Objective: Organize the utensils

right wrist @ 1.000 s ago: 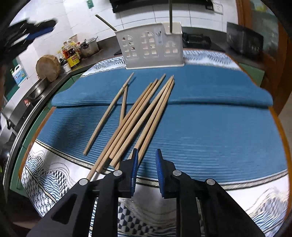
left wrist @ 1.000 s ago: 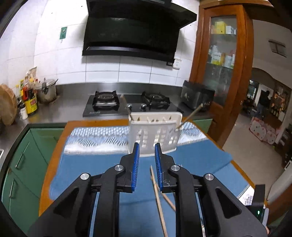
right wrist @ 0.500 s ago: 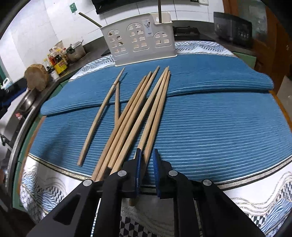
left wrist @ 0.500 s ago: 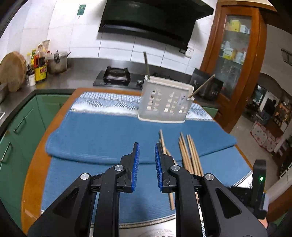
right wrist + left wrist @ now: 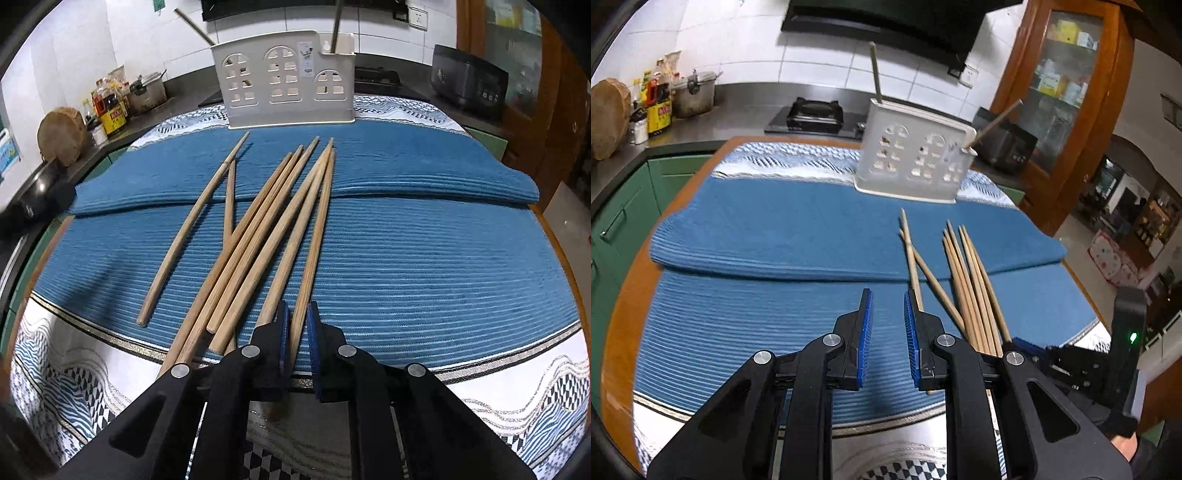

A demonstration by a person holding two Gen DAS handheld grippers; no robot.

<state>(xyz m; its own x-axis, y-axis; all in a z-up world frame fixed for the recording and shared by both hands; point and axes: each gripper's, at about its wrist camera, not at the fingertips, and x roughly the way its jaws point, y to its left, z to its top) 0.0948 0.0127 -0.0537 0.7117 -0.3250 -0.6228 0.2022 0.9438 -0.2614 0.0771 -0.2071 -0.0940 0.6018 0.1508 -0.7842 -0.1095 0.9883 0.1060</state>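
Several wooden chopsticks point(image 5: 266, 229) lie fanned on the blue mat point(image 5: 424, 258), tips toward a white utensil holder point(image 5: 286, 85) at the far edge with two chopsticks standing in it. My right gripper point(image 5: 295, 314) is low over the near ends, jaws narrowed around the rightmost chopstick point(image 5: 314, 251), with small gaps showing. My left gripper point(image 5: 886, 299) is open and empty, hovering left of the chopsticks point(image 5: 967, 280). The holder point(image 5: 916, 166) shows behind. The right gripper's body point(image 5: 1071, 365) shows at lower right.
The patterned white tablecloth point(image 5: 498, 398) covers the near table edge. A counter with bottles point(image 5: 110, 107), a pot point(image 5: 147, 90) and a wooden block point(image 5: 61, 134) is at left. A stove point(image 5: 814, 114) and a black appliance point(image 5: 469, 83) stand behind the table.
My right gripper has moved forward and down onto the near chopstick ends and narrowed around the rightmost one. My left gripper has pulled back and turned so the chopsticks show to its right.
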